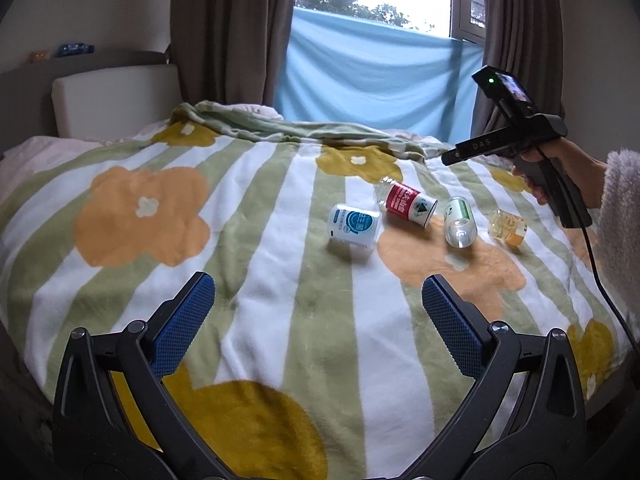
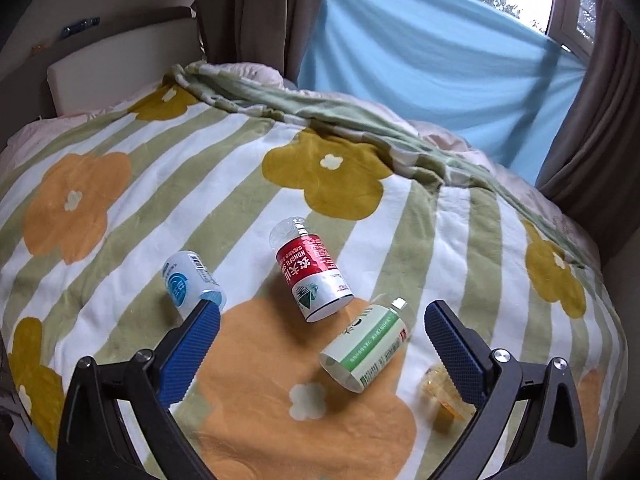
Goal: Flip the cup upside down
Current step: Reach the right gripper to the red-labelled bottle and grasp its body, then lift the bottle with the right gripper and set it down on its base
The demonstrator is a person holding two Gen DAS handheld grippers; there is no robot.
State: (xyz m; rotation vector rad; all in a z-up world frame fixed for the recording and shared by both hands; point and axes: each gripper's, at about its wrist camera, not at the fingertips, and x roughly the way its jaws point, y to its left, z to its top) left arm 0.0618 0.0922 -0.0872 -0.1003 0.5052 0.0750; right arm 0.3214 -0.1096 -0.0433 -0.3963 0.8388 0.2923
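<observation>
Left wrist view showed the left gripper [image 1: 318, 320] with its blue pads [image 1: 184, 324] spread wide and nothing between them, hanging above the near part of a striped, flowered blanket [image 1: 256, 264]. The right gripper [image 2: 322, 344] was likewise released, its pads [image 2: 456, 354] wide apart and empty, poised low over the things on the bed. From the left view its black body showed at the far right, held by a hand [image 1: 576, 176] in a fluffy sleeve [image 1: 620, 216] (a cable trailed down from it).

Four cut-bottle cups lay on their sides in a loose row on the blanket, each apart from the next. Just beyond the right gripper's right pad was the yellow cup [image 2: 444, 396], partly hidden by that pad. Left of it, between the pads in the right view, lay the green cup [image 2: 364, 348], its open end toward the camera. Farther off and to the left lay the red cup [image 2: 314, 276], with a clear base pointing away. At the far left was the blue cup [image 2: 188, 280], touching the tip of the left pad in the picture; real contact could not be told.

Beyond the bed hung brown curtains [image 1: 224, 32] and a light blue sheet [image 1: 376, 76] across the window.
</observation>
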